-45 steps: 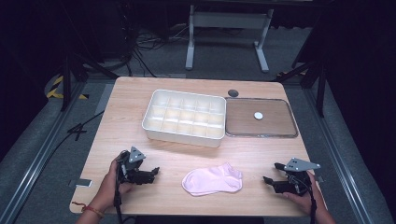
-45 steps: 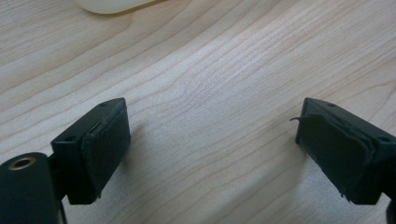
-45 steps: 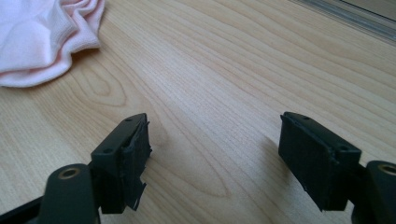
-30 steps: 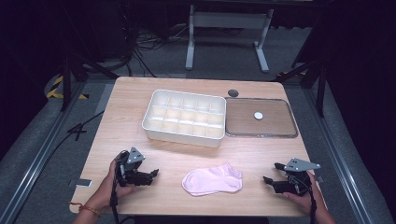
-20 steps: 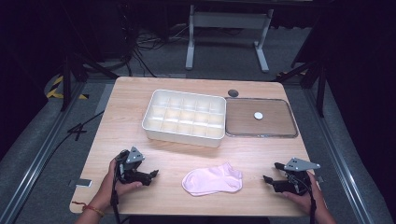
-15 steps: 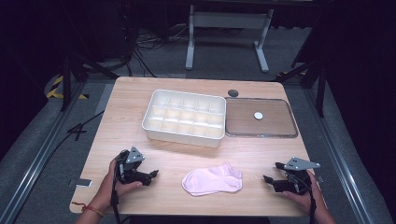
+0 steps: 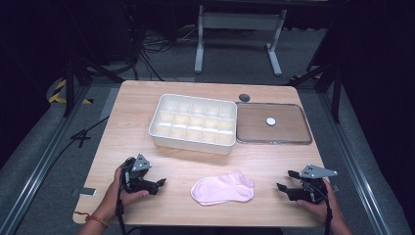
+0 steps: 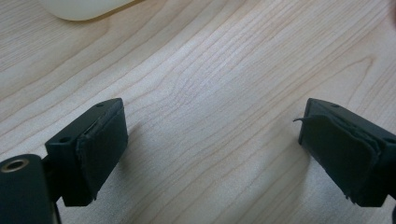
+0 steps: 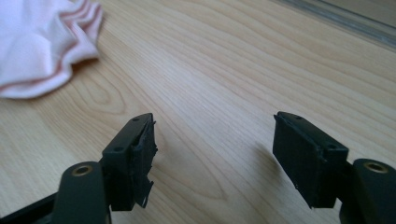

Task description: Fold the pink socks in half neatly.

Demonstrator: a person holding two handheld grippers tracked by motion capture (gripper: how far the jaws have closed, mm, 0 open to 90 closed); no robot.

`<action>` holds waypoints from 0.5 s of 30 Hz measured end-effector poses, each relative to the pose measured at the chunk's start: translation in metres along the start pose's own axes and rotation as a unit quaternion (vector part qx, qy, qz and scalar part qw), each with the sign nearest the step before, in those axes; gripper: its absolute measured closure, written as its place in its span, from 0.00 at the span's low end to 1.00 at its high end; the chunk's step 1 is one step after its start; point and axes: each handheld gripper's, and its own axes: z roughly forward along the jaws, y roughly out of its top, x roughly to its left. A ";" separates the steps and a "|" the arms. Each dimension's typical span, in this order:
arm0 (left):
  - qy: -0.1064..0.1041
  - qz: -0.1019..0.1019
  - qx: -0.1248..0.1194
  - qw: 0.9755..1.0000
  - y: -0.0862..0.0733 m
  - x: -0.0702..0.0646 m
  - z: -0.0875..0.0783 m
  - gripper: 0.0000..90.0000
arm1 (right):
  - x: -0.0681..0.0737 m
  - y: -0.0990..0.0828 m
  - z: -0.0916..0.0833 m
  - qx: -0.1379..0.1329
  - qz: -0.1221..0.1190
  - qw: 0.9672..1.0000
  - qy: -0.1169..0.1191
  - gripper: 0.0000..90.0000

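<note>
The pink sock (image 7: 222, 188), bottom centre of the high view, looks light and limp, best pinched at its cuff, while both grippers, left (image 7: 157, 185) and right (image 7: 285, 183), stand wide open and empty, the right's jaws having just closed slightly.

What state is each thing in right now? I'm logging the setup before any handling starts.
pink sock: lying flat on the table, untouched.
divided bin: upright, compartments empty.
lid: lying flat beside the bin.
left gripper: open, nothing between its jaws.
right gripper: open, jaws just closing slightly, nothing between them.
</note>
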 end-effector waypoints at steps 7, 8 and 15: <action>-0.001 0.004 -0.004 1.000 0.000 0.001 0.000 0.10 | 0.010 0.014 -0.002 -0.024 -0.009 1.000 0.010 0.40; -0.001 0.004 -0.004 1.000 0.000 0.001 0.000 0.10 | 0.011 0.016 -0.001 -0.027 -0.010 1.000 0.013 0.40; -0.001 0.004 -0.004 1.000 0.000 0.001 0.000 0.10 | 0.021 0.029 0.004 -0.031 -0.021 0.999 0.027 0.41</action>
